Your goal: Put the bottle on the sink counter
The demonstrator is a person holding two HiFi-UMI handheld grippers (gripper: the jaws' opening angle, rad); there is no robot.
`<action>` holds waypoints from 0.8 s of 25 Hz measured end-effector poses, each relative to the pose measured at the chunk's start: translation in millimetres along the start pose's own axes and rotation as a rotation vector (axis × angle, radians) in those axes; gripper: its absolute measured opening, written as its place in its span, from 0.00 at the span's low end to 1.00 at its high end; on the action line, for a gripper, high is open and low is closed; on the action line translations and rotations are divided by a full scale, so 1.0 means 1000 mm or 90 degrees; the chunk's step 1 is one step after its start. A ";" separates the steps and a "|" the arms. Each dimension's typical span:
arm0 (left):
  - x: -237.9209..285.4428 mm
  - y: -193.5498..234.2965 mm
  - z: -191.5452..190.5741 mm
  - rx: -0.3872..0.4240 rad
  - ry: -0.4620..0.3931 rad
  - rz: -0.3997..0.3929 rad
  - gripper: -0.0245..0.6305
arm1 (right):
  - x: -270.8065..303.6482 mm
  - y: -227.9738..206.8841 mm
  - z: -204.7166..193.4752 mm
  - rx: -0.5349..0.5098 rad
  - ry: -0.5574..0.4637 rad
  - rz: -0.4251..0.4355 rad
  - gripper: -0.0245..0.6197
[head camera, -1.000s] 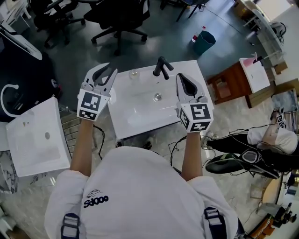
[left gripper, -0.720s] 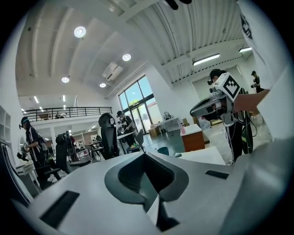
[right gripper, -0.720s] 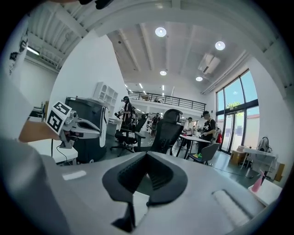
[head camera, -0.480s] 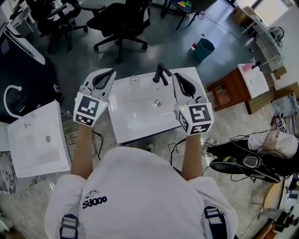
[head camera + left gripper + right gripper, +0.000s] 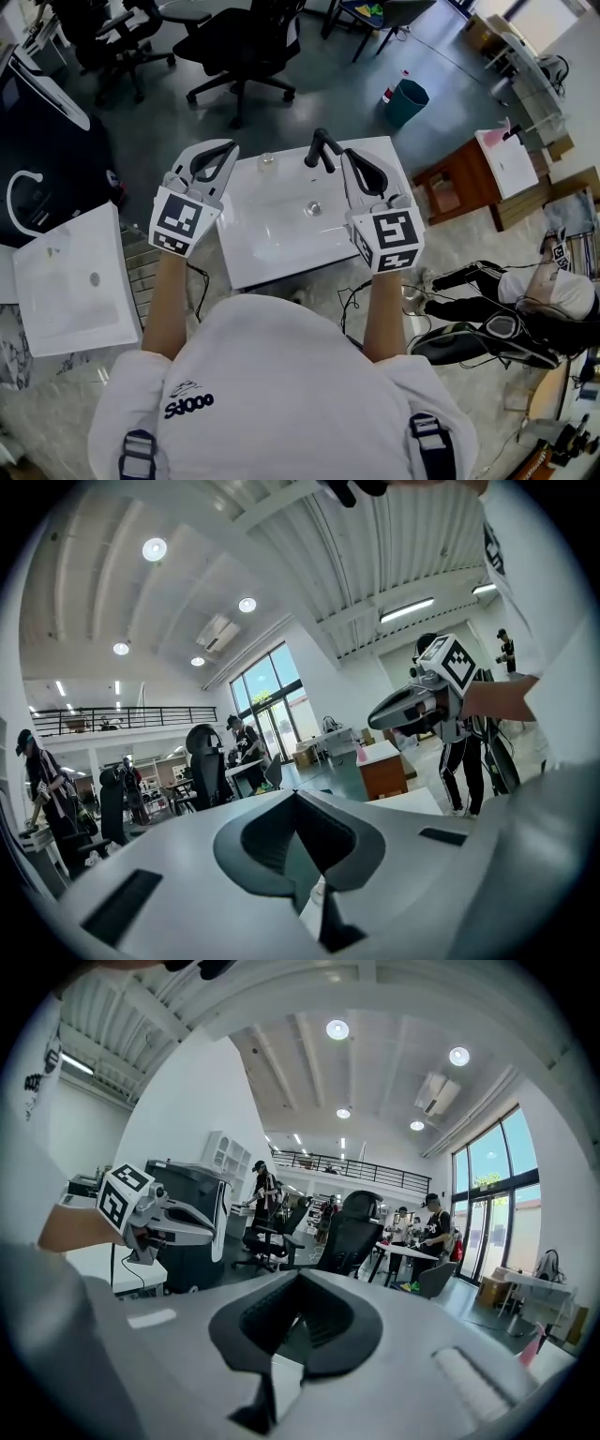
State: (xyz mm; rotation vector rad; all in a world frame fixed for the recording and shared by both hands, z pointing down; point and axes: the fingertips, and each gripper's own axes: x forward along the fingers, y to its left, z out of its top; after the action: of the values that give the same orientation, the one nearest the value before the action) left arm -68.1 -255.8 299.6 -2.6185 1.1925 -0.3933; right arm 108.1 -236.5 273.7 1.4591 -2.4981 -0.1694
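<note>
A white sink counter (image 5: 272, 246) with a black faucet (image 5: 322, 148) stands in front of me in the head view. A small clear bottle (image 5: 267, 161) stands on its back edge, left of the faucet. My left gripper (image 5: 228, 147) hovers over the counter's left back corner, jaws shut and empty, just left of the bottle. My right gripper (image 5: 345, 153) hovers beside the faucet on the right, jaws also shut and empty. The left gripper view shows the left gripper (image 5: 295, 794) closed on nothing, and the right gripper view shows the right gripper (image 5: 300, 1277) the same.
A second white basin (image 5: 66, 281) lies on the floor at left. Office chairs (image 5: 239, 37) stand behind the counter. A teal bin (image 5: 410, 86) and a wooden side table (image 5: 464, 169) are at right. Cables and a person's legs (image 5: 506, 309) are at lower right.
The left gripper's jaws, open a second ago, have closed with nothing between them. Both grippers have lifted slightly toward the back of the counter.
</note>
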 end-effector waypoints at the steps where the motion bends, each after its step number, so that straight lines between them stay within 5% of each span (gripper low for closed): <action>1: 0.000 -0.001 -0.001 -0.001 0.000 -0.001 0.05 | 0.000 0.001 -0.001 -0.001 0.002 0.000 0.05; 20: 0.001 -0.006 -0.013 -0.037 0.013 -0.018 0.05 | -0.003 0.004 -0.015 0.013 0.022 0.003 0.05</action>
State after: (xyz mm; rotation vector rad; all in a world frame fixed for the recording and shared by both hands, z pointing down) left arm -67.4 -253.7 313.6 -2.6904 1.1917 -0.3973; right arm 109.9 -232.0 288.9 1.4521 -2.4827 -0.1183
